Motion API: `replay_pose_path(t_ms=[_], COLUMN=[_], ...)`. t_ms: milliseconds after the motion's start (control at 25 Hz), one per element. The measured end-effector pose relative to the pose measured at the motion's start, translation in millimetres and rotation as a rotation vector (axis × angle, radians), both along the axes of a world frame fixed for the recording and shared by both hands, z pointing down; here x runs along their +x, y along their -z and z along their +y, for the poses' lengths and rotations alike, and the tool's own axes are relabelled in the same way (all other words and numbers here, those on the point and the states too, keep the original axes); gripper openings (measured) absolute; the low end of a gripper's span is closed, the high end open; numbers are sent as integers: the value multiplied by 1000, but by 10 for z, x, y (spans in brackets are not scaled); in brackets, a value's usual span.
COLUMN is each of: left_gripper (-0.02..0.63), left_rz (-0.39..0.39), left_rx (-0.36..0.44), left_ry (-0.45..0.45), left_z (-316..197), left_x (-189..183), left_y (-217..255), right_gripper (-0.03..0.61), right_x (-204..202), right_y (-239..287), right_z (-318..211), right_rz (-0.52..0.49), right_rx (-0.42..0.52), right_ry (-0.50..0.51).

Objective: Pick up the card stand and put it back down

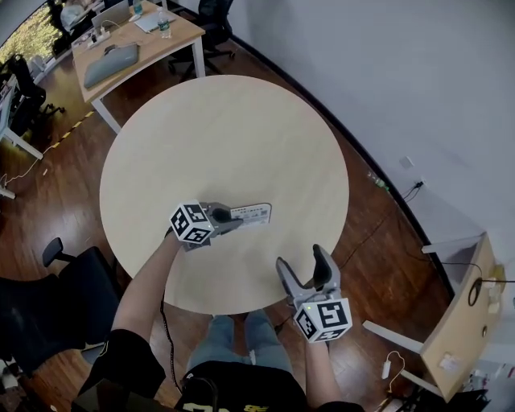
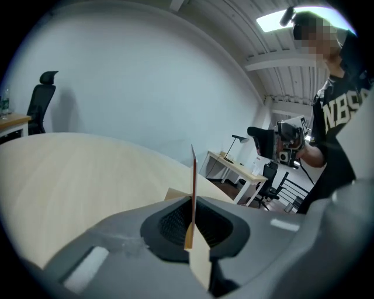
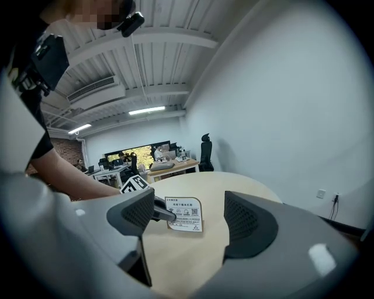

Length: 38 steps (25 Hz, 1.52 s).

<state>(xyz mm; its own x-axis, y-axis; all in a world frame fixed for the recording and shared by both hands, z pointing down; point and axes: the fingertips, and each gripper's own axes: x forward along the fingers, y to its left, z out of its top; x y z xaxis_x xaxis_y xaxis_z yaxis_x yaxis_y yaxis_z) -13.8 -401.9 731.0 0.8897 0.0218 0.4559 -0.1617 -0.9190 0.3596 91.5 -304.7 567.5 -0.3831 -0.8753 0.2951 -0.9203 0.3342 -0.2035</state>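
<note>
The card stand [image 1: 253, 214] is a white printed card upright in a small wooden base, near the front middle of the round wooden table [image 1: 225, 121]. My left gripper [image 1: 235, 219] is shut on the card's left edge. In the left gripper view the card stand [image 2: 193, 175] shows edge-on between the closed pads of my left gripper [image 2: 191, 225]. Whether its base touches the tabletop I cannot tell. My right gripper [image 1: 302, 259] hangs open and empty over the table's front edge, right of the card. The right gripper view looks between the spread fingers of my right gripper [image 3: 196, 219] at the card stand [image 3: 186, 214].
A desk [image 1: 133, 44] with a laptop and bottles stands at the back left, with office chairs [image 1: 213, 20] around it. A black chair [image 1: 56, 306] is at the near left. Another desk [image 1: 463, 322] stands at the right by the white wall [image 1: 418, 72].
</note>
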Motion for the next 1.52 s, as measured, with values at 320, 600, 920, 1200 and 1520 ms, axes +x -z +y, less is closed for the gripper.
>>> replay_pose_path(t_ms=[320, 600, 920, 1200, 1520], left_gripper=[18, 286, 314, 307, 295], left_rz=[-113, -127, -70, -6, 130], left_rx=[-3, -39, 142, 315, 505], left_ry=[-23, 122, 418, 608, 873], left_z=[-64, -285, -327, 304, 1293], left_x=[-53, -190, -826, -1038, -850], left_y=[-530, -456, 398, 1447, 2373], right_gripper=[376, 376, 376, 376, 376], right_x=[58, 114, 34, -14, -175], right_y=[-144, -149, 26, 336, 712], right_z=[-5, -57, -157, -105, 390], right_rz=[23, 15, 4, 4, -10], right_rx=[-41, -41, 9, 99, 196], right_ry=[-1, 10, 50, 83, 172])
